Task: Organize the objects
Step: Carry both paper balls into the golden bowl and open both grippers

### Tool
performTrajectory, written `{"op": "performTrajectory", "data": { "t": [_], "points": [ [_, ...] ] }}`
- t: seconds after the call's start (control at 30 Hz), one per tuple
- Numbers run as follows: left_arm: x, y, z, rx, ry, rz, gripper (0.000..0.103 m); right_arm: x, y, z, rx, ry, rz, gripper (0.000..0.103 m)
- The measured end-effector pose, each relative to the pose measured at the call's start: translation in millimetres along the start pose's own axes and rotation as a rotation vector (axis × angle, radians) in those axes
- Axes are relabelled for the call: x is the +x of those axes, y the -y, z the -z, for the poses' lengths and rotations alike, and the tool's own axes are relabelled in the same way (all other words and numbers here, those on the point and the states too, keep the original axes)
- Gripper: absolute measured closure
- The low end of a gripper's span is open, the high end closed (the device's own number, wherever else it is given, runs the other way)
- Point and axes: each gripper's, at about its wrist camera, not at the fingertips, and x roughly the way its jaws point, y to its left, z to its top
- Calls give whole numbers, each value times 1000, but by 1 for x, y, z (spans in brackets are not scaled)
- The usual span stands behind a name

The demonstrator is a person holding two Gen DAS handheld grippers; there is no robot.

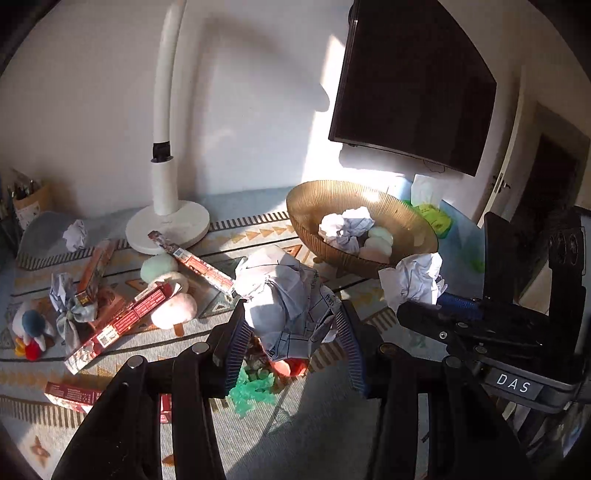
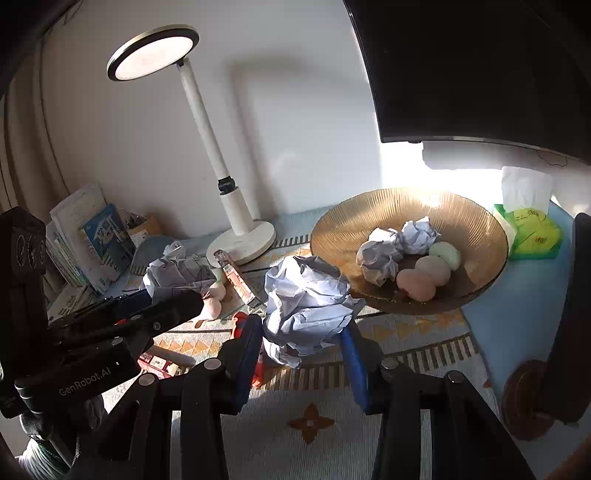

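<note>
Surface: table under a pale woven cloth (image 2: 317, 435) with orange triangle borders. Resting on it: white lamp base (image 1: 168, 229), ribbed amber bowl (image 2: 476, 295), green tissue pack (image 2: 535, 236), red cartons (image 1: 122, 325) strewn at left, pastel round buns (image 1: 173, 310), green plastic scrap (image 1: 251, 395), small plush toy (image 1: 31, 328), one crumpled paper ball (image 1: 75, 235) at far left

Lamp head (image 1: 177, 11) cropped, top edge
</note>
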Motion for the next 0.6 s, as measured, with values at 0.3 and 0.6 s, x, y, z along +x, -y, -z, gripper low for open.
{"op": "performTrajectory", "data": {
  "t": [0.3, 0.6],
  "points": [
    [78, 45, -90, -57, 64, 96, 59, 32, 70, -67, 153, 65, 159, 61],
    [154, 55, -94, -86, -42, 93, 50, 69, 113, -59, 214, -42, 234, 58]
  ]
}}
